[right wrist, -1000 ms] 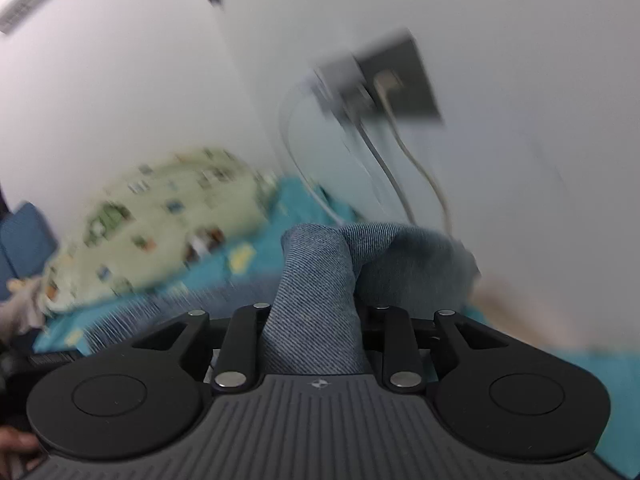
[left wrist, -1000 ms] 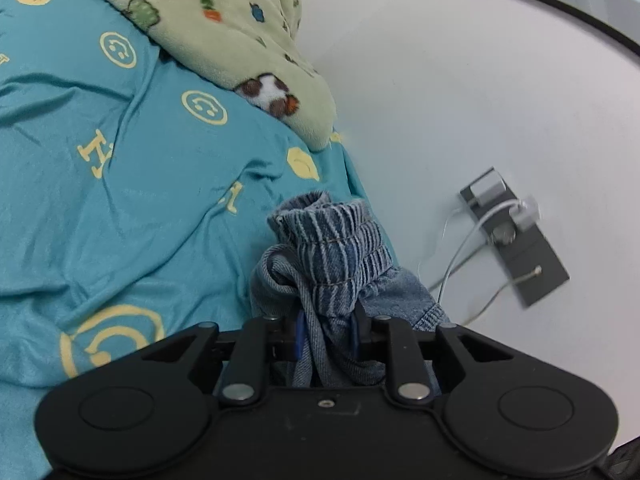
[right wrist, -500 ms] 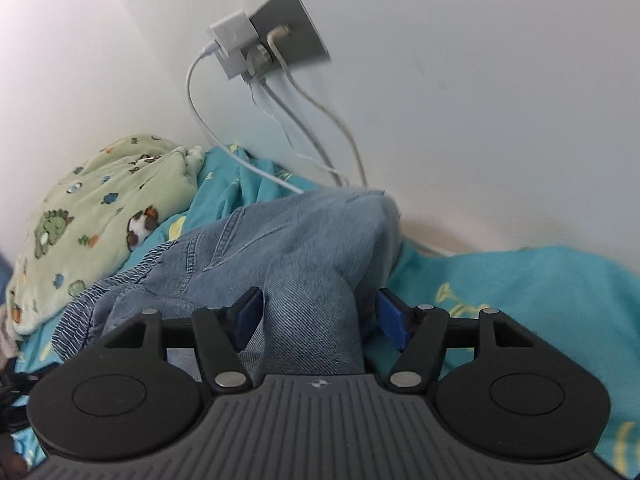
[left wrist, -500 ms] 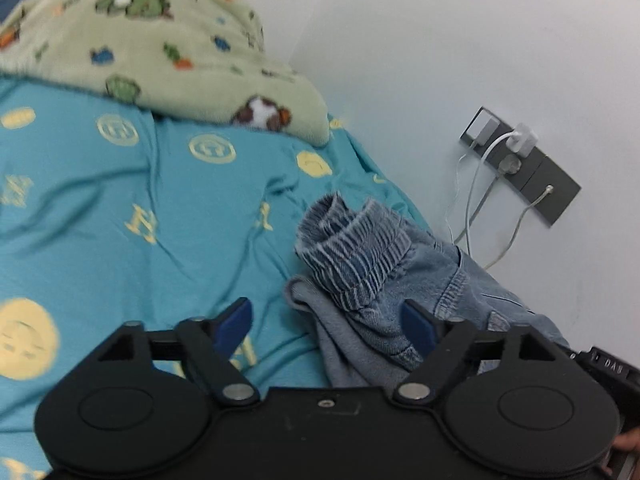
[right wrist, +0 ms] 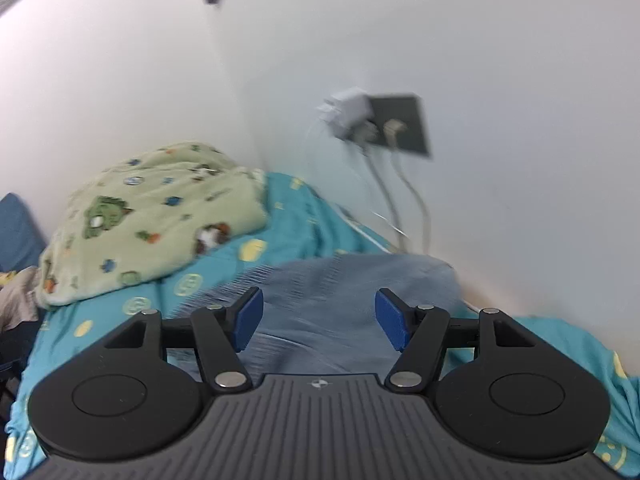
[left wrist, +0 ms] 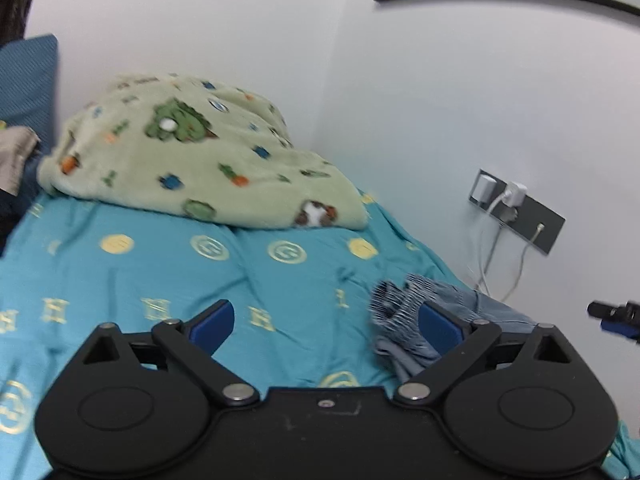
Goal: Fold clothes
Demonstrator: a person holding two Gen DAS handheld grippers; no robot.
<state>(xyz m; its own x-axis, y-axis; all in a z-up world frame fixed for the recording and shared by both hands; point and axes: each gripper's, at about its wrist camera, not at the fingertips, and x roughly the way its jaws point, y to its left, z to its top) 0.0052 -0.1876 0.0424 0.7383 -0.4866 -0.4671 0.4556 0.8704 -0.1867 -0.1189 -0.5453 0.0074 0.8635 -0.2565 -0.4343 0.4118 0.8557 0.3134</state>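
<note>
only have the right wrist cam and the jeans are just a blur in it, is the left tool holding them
observer: no. The left tool is wide open, its jaws have just been opening, and only the teal sheet shows between them.
operator: so where are the jeans from its side
observer: the jeans lie on the sheet by the wall, showing behind the tool's right finger and not between the two.
operator: which end is nearest it
observer: the striped end, crumpled, points toward the middle of the bed.
</note>
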